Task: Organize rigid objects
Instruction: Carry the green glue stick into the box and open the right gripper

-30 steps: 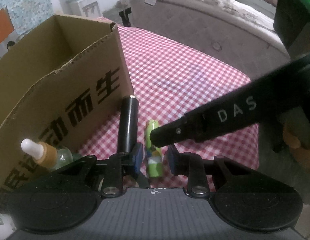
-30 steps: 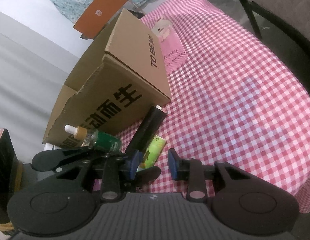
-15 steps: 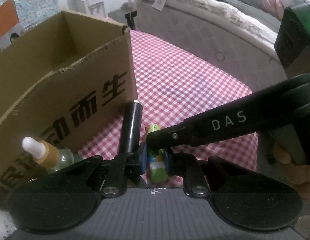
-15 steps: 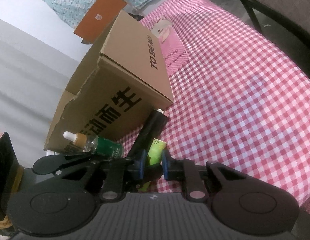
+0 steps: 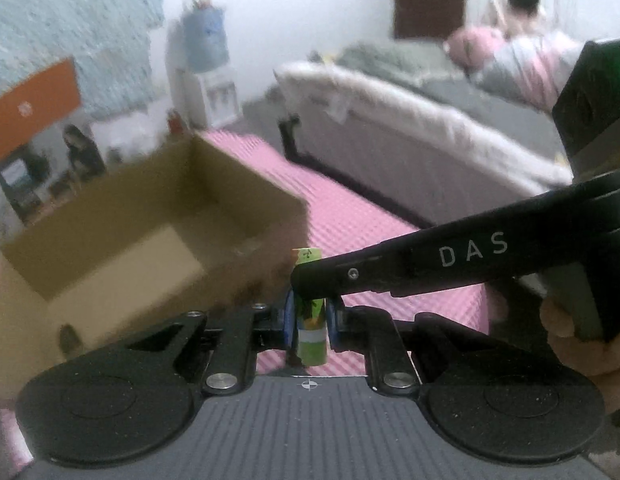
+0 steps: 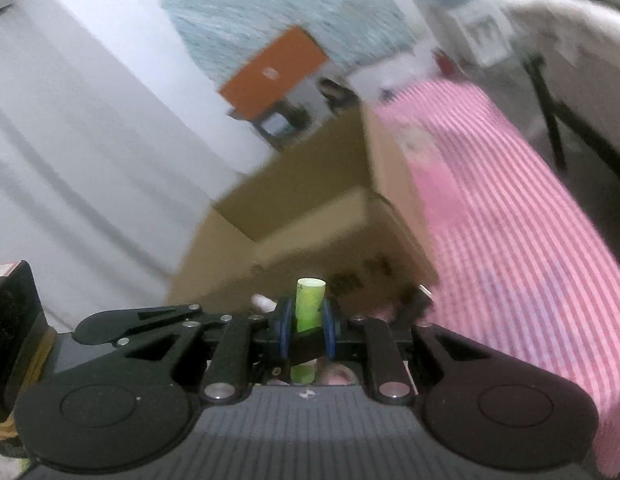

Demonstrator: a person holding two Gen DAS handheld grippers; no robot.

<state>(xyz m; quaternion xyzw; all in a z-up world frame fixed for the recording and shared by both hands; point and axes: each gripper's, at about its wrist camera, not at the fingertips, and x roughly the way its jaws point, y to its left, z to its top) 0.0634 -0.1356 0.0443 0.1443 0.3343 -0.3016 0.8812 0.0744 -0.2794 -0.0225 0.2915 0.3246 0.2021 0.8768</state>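
A small green tube [image 5: 310, 320] is gripped by both grippers at once. My left gripper [image 5: 310, 318] is shut on it, and my right gripper [image 6: 305, 326] is shut on the same green tube [image 6: 307, 300]. The tube is lifted off the pink checked table [image 5: 350, 216] and stands upright in front of the open cardboard box [image 5: 149, 216]. The right gripper's black finger [image 5: 430, 264] crosses the left wrist view. The box also shows in the right wrist view [image 6: 318, 216]. Both views are motion-blurred.
A dropper bottle's white tip [image 6: 261, 302] and a black cylinder's end [image 6: 420, 300] peek out by the box. A grey sofa [image 5: 430, 128] lies beyond the table. An orange board [image 6: 273, 74] leans on the wall.
Both grippers closed on the green tube and lifted it off the table, up toward the box's open top. The black cylinder and dropper bottle stayed below.
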